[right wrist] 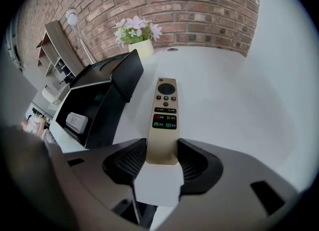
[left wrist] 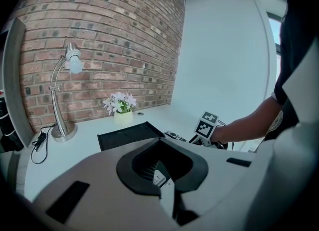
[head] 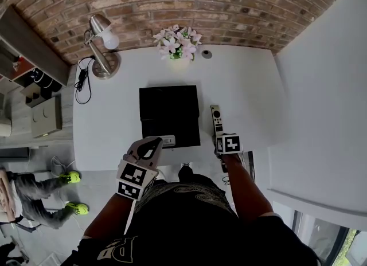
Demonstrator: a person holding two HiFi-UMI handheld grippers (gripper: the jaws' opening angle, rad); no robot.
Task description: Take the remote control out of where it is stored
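1. Right gripper view: the remote control (right wrist: 164, 118) sits between the jaws of the right gripper (right wrist: 163, 145). The two black pads press on its near end, one on each side.
2. The remote control points its long way straight out from this gripper, toward the brick wall (right wrist: 199, 6). Its buttons face up.
3. It is out of the black box (right wrist: 105, 120) now. It is just beside the box, on the right, and it looks like it lies flat on the white table (head: 114, 116).
4. The left gripper (head: 156, 144) is at the front of the box. Its jaws look closed together with nothing in them. The right one is the one on the remote.
5. I think the job is almost done. The right jaws only need to open and pull straight back, so the remote does not slide.
6. The table is smooth and white. A lamp (head: 102, 35) and a pot of flowers (head: 178, 42) stand at the back by the bricks.
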